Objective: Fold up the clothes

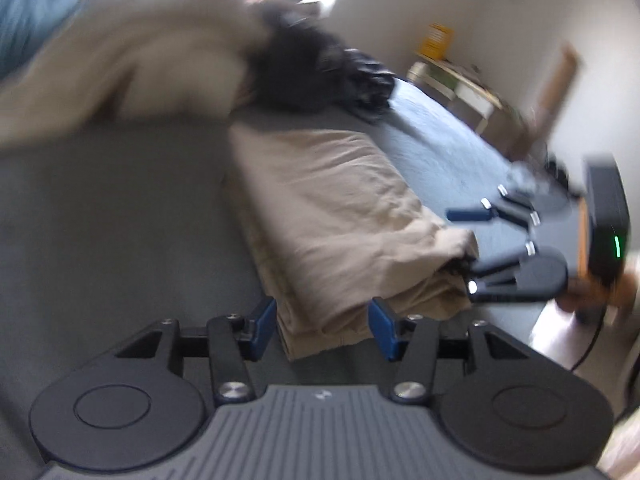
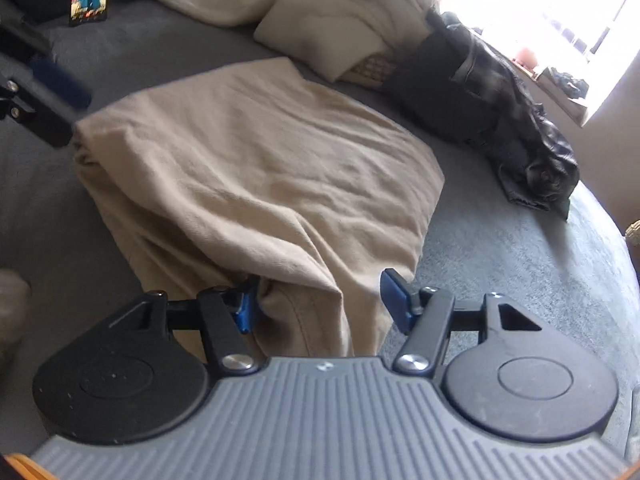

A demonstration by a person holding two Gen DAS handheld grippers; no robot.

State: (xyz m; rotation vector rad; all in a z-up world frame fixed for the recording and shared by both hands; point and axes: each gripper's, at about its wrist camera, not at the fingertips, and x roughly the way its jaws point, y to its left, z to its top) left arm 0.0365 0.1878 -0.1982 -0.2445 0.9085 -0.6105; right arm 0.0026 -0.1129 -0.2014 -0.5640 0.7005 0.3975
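Note:
A tan garment (image 1: 340, 216) lies folded in a long strip on the grey bed; it also shows in the right wrist view (image 2: 256, 168). My left gripper (image 1: 322, 328) is open, its blue pads either side of the garment's near end, not closed on it. My right gripper (image 2: 320, 300) is open over the garment's other end, with a fold of cloth between its jaws. In the left wrist view the right gripper (image 1: 472, 248) shows at the garment's far right corner. In the right wrist view the left gripper's fingers (image 2: 60, 80) show blurred at the garment's upper left.
A cream blanket (image 2: 340, 12) and a black jacket (image 2: 492, 96) lie heaped at the back of the grey bed (image 2: 500, 264). A teal pillow (image 1: 28, 12) lies at the far left. A low shelf (image 1: 460, 80) stands by the wall beyond the bed.

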